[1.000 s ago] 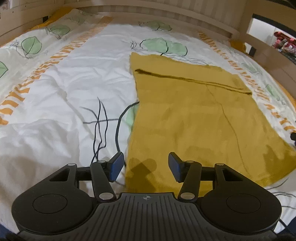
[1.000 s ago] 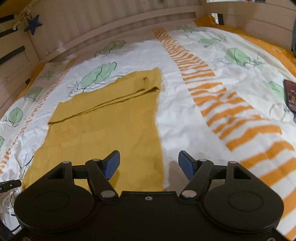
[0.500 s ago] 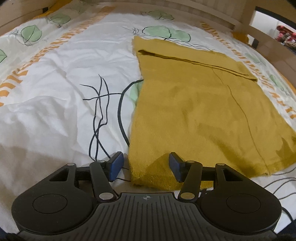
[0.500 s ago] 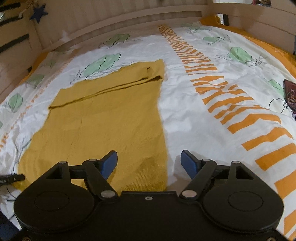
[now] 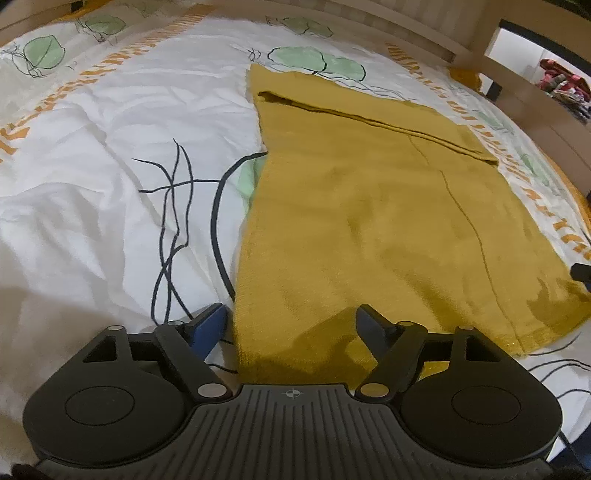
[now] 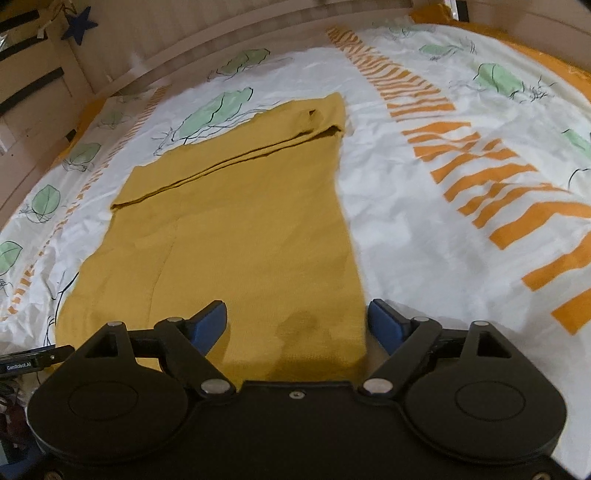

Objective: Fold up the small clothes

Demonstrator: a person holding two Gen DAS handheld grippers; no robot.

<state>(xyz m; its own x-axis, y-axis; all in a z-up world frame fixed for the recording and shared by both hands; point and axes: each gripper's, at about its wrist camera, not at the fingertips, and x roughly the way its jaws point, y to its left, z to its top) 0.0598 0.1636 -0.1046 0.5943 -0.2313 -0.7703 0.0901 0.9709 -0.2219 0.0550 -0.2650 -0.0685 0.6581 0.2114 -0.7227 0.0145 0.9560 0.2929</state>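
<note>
A mustard-yellow knit garment [image 5: 369, 206] lies flat on the bed, its far end folded over in a narrow band. It also shows in the right wrist view [image 6: 236, 236]. My left gripper [image 5: 291, 326] is open and straddles the garment's near left corner, low over the hem. My right gripper [image 6: 297, 325] is open and straddles the near right corner, its right finger over the sheet. Neither holds cloth. The tip of the right gripper [image 5: 581, 273] shows at the left view's right edge, and the left gripper's tip [image 6: 33, 360] at the right view's left edge.
The bed sheet [image 5: 110, 206] is white with green leaves and orange stripes [image 6: 480, 177], and wrinkled at the left. A wooden bed frame [image 6: 184, 33] runs round the far side. A blue star [image 6: 79, 22] hangs on it.
Both grippers have come down and forward to the garment's near hem, and each now straddles a corner. The jaws have stayed open. The garment has not moved.
</note>
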